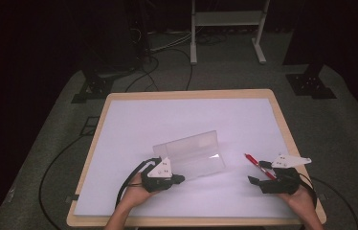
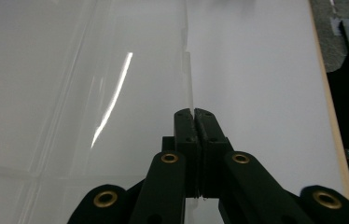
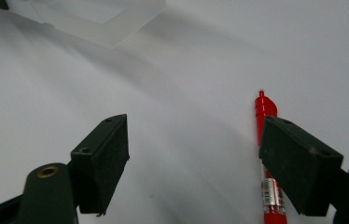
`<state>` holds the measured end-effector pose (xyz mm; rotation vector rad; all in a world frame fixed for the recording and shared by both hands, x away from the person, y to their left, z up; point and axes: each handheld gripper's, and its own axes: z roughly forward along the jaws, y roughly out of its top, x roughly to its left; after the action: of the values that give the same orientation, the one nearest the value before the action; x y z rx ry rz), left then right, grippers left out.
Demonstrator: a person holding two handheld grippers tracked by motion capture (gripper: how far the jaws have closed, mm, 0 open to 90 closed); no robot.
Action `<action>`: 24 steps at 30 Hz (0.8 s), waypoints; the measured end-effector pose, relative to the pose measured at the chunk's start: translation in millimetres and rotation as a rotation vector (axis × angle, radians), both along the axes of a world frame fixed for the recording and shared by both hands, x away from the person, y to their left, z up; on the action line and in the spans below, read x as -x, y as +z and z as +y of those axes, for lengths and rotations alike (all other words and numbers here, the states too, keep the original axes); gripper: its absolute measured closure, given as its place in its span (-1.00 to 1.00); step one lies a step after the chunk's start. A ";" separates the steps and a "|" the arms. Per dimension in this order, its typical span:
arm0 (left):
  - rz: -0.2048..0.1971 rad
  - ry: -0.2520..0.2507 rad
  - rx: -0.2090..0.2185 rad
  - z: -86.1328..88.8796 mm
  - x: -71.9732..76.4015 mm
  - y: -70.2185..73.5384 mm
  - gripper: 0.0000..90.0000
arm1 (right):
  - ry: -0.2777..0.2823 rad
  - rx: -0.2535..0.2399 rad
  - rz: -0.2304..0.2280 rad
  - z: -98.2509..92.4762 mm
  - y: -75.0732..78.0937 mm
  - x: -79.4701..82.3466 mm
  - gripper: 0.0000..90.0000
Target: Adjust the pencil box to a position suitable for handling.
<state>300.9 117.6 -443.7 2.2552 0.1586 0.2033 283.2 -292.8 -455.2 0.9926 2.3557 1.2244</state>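
Pinching the thin front edge of a clear plastic case (image 1: pixel 190 154), the left gripper (image 1: pixel 179 179) has its jaws pressed together on that edge, as the left gripper view confirms at the case wall (image 2: pixel 116 93); the case sits open at table centre, its lid raised toward twelve o'clock. To do this step well, the left grip should stay firm and low so the light case neither slides nor tips. At four o'clock from the case, the right gripper (image 1: pixel 256 181) stands with jaws spread wide and nothing between them; a red pen (image 1: pixel 255 161) lies just beside its right jaw, tip toward eleven o'clock in the high view. A good pickup would centre the jaws across the pen barrel (image 3: pixel 267 140) before closing. White table top (image 1: pixel 167 110) with pale wooden rim; grey carpet, trailing cables and a white metal frame (image 1: pixel 227 24) at twelve o'clock; dark surroundings.
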 end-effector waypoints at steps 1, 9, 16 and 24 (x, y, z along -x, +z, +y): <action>-0.002 -0.008 -0.003 -1.8 0.6 -0.7 0.99 | 0.000 0.002 -0.002 -0.7 -0.1 -0.2 -0.48; 0.008 -0.059 -0.028 -10.1 0.8 -8.3 0.99 | -0.029 -0.008 0.002 -10.3 -1.8 -1.3 -0.48; 0.020 -0.085 -0.052 -16.3 2.1 -14.2 0.99 | -0.053 -0.011 0.006 -18.1 -2.2 -2.0 -0.48; 0.024 -0.112 -0.053 -17.9 2.6 -16.1 0.99 | -0.080 -0.001 0.018 -25.5 -5.3 -3.6 -0.47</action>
<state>298.4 99.7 -459.9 2.3127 0.0400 0.1220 286.7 -318.3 -460.5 1.0909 2.3052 1.1927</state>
